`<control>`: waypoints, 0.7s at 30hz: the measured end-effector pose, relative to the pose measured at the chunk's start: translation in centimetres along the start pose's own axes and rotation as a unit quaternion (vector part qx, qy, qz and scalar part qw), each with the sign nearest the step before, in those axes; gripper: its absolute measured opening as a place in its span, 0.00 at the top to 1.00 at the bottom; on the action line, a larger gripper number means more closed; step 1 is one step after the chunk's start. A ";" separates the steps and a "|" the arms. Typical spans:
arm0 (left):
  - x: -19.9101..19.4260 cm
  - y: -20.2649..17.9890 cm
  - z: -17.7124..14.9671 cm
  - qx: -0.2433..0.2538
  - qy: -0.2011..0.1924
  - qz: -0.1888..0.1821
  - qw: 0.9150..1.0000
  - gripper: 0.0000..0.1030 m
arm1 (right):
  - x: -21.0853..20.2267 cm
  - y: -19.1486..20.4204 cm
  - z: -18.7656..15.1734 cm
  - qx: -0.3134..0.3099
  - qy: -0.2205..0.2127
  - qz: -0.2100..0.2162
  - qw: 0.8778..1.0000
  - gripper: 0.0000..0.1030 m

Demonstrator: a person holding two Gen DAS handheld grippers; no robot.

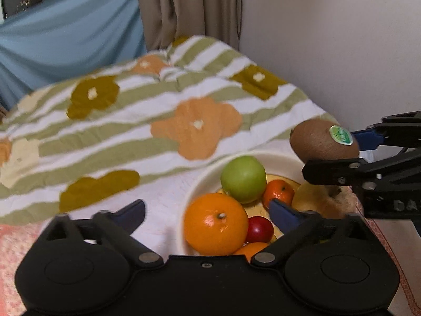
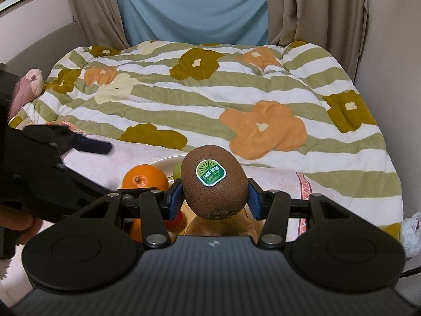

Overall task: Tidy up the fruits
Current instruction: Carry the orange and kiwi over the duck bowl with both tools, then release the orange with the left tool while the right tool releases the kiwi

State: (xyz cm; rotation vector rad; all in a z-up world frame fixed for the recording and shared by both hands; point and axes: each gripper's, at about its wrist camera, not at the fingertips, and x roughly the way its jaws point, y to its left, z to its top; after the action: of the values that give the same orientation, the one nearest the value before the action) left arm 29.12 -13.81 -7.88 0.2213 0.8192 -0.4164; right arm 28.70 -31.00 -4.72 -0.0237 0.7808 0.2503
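Right gripper [image 2: 214, 197] is clamped on a kiwi [image 2: 214, 181]: blue pads press both sides, green sticker faces the camera, stem end points down. The kiwi hangs in the air over the right part of the bowl [image 1: 200, 181], not touching the fruit under it

Left gripper [image 1: 208, 210] has its jaws spread wide with nothing gripped. Its left finger [image 1: 131, 214] sits over the white cloth outside the bowl, its right finger [image 1: 282, 214] is inside the bowl between the fruits. No earlier frame to compare

In the cream bowl, near to far in the left wrist view:
- large orange [image 1: 215, 223] at the front left, just beside the near rim
- small red fruit [image 1: 259, 229] touching the orange's right side
- part of another orange fruit [image 1: 250, 250] below those, mostly hidden by the gripper body
- green apple [image 1: 243, 179] behind the large orange
- small mandarin [image 1: 279, 193] right of the apple
- a yellowish-brown fruit [image 1: 323, 202] at the right side, directly under the kiwi, kind unclear

The bowl stands on a white patterned cloth [image 1: 163, 192] at the near end of the bed. Beyond it lies a green and white striped quilt [image 2: 210, 97] with orange and olive flowers. Further back are beige curtains [image 2: 315, 8] and a blue sheet [image 2: 189, 8] hung between them. White wall [image 1: 329, 39] to the right
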 end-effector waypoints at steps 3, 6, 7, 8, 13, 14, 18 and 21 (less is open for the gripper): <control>-1.4 0.4 -0.5 -0.004 0.002 0.002 1.000 0.00 | -0.1 0.2 0.1 0.000 -0.002 0.001 1.000 0.37; -2.7 0.7 -1.1 -0.014 -0.002 0.009 1.000 0.00 | -0.1 0.7 0.2 0.002 0.000 0.005 1.000 0.37; -3.2 0.9 -1.3 -0.021 -0.005 0.013 1.000 0.00 | -0.1 0.9 0.2 0.002 0.000 0.006 1.000 0.37; -3.7 1.1 -1.7 -0.027 -0.009 0.014 0.999 0.00 | 0.0 1.1 0.3 0.002 0.002 0.007 1.000 0.37; -4.8 1.9 -3.3 -0.051 0.005 0.022 0.998 0.00 | 0.8 2.9 0.3 -0.001 0.010 0.015 1.000 0.37; -5.1 2.0 -3.5 -0.053 0.007 0.024 0.998 0.00 | 1.0 3.3 0.2 -0.001 0.012 0.016 1.000 0.37; -5.8 2.3 -4.2 -0.052 0.010 0.033 0.998 0.00 | 1.9 4.4 -0.5 -0.005 0.015 0.008 1.000 0.37; -5.8 2.4 -4.6 -0.053 0.013 0.037 0.998 0.00 | 2.6 4.7 -1.1 -0.006 0.018 0.004 1.000 0.37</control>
State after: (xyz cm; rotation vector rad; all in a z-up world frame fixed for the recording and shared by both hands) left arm 23.70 -8.46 -6.54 0.1591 0.8543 -0.2996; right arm 28.60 -26.03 -6.95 -0.0366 0.8144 0.2626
